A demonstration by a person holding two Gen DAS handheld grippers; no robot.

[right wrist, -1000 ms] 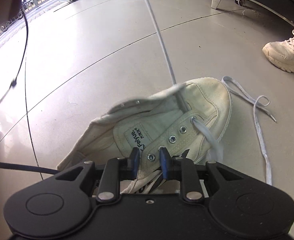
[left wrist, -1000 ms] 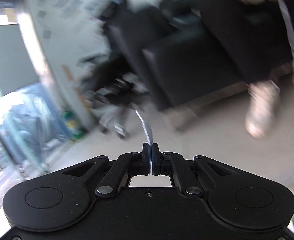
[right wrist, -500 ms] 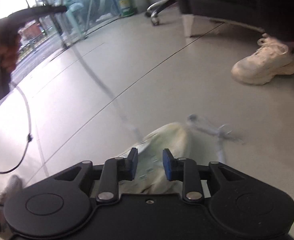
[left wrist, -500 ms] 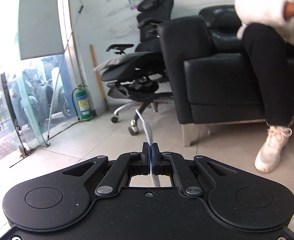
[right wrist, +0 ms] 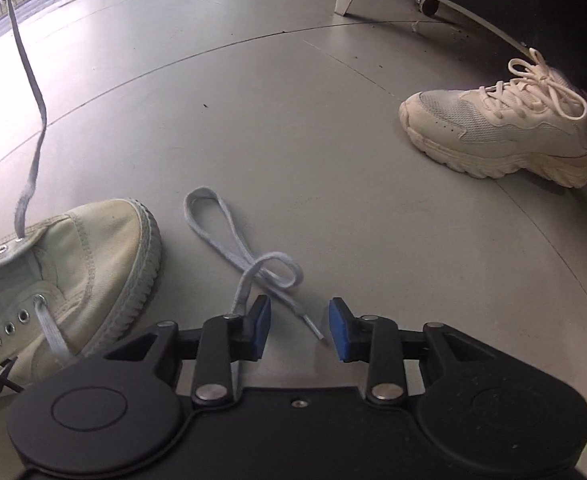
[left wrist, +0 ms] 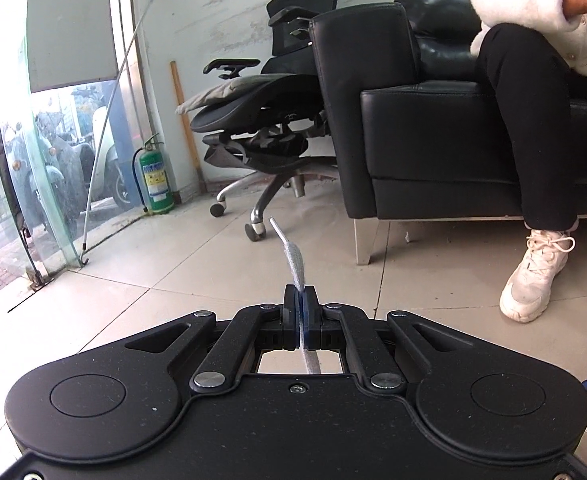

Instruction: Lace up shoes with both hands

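In the left wrist view my left gripper (left wrist: 300, 292) is shut on one end of the pale grey shoelace (left wrist: 293, 256), whose tip sticks out past the pads. In the right wrist view that lace strand (right wrist: 29, 80) rises from a top eyelet of the cream canvas shoe (right wrist: 93, 248) at the left. The other lace end (right wrist: 229, 236) lies looped on the floor. Its tip (right wrist: 313, 328) lies below the gap of my right gripper (right wrist: 299, 320), whose blue pads stand apart and are closing, touching nothing.
A seated person's white sneaker (right wrist: 501, 136) rests on the floor at the right, by a black sofa (left wrist: 433, 140). An office chair (left wrist: 265, 120), a green fire extinguisher (left wrist: 155, 180) and a glass door (left wrist: 33, 160) stand farther back.
My right gripper has swung from over the shoe's eyelets to the right, over the loose lace on the floor, with jaws wider than before. The left gripper keeps its hold on the lace.
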